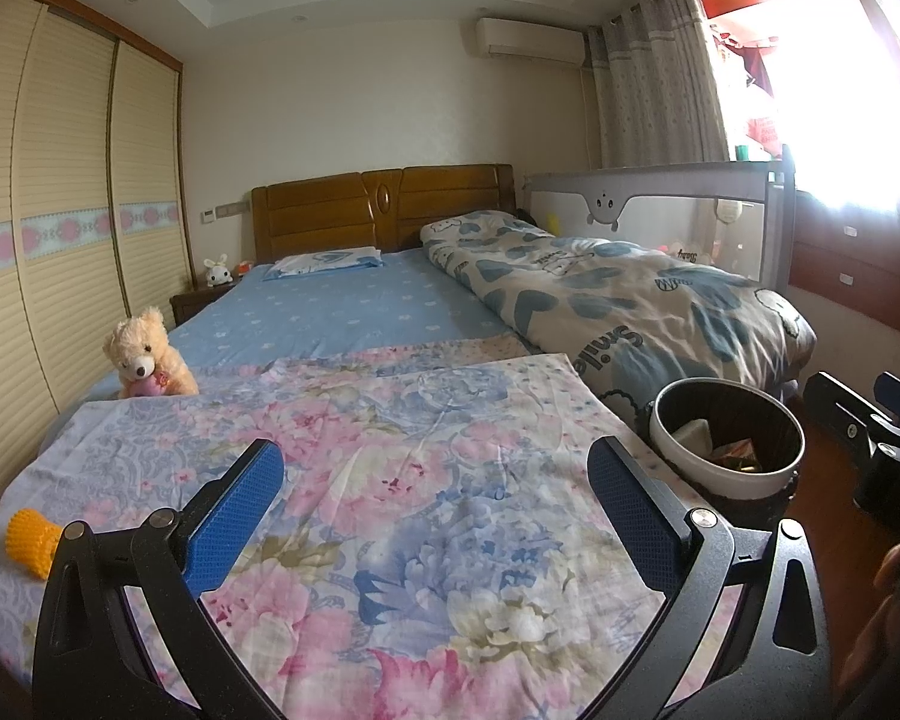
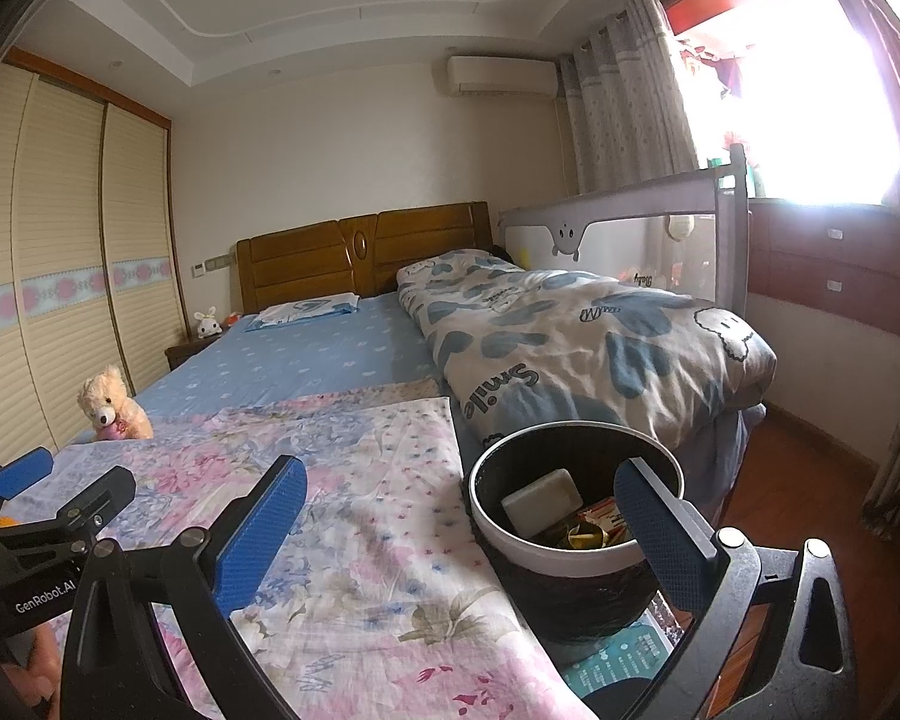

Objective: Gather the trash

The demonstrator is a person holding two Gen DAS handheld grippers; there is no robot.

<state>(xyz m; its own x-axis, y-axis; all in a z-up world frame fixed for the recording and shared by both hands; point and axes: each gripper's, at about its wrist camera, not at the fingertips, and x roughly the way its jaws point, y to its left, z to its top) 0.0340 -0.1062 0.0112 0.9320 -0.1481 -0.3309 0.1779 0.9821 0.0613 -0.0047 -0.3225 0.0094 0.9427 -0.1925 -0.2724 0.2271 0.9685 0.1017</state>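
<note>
A round trash bin [image 2: 546, 552] with a white rim and a black liner stands at the right edge of the bed; it also shows in the left wrist view [image 1: 678, 450]. Inside lie a white block [image 2: 540, 501] and some wrappers [image 2: 594, 531]. A yellow foam net sleeve [image 1: 30, 540] lies on the floral sheet at the near left. My left gripper [image 1: 435, 510] is open and empty above the floral sheet [image 1: 390, 450]. My right gripper [image 2: 462, 522] is open and empty, its right finger over the bin's mouth.
A teddy bear [image 1: 147, 354] sits at the bed's left edge. A folded quilt [image 1: 618, 300] lies along the right side, with a bed rail [image 1: 660, 210] behind it. A wardrobe [image 1: 60, 180] lines the left wall. Wooden floor [image 2: 810, 468] lies to the right.
</note>
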